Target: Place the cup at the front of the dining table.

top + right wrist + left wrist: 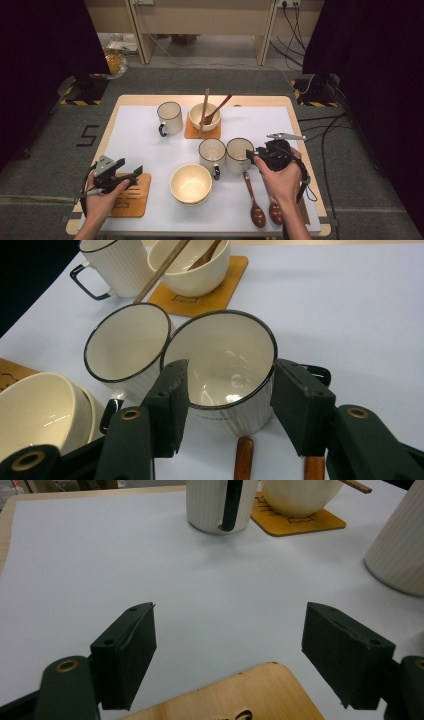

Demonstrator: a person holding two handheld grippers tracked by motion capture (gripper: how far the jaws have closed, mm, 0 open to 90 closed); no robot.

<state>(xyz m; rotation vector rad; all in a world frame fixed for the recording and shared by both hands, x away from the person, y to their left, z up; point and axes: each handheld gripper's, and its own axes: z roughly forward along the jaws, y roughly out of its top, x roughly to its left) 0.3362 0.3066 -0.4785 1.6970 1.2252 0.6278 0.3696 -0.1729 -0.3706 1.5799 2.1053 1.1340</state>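
Right tongs (225, 405) are clamped across the body of the near mug (225, 365), pads on both sides of its wall; it stands upright on the counter (145, 135) touching a second mug (127, 347), just beyond two wooden spoons (257, 210), probably gripped by the body since its handle faces away. Left tongs (230, 650) are released, nothing between them, hovering over the bare coaster (131, 195), likely waiting to steady it. No readable writing or brand; coaster cutouts unclear
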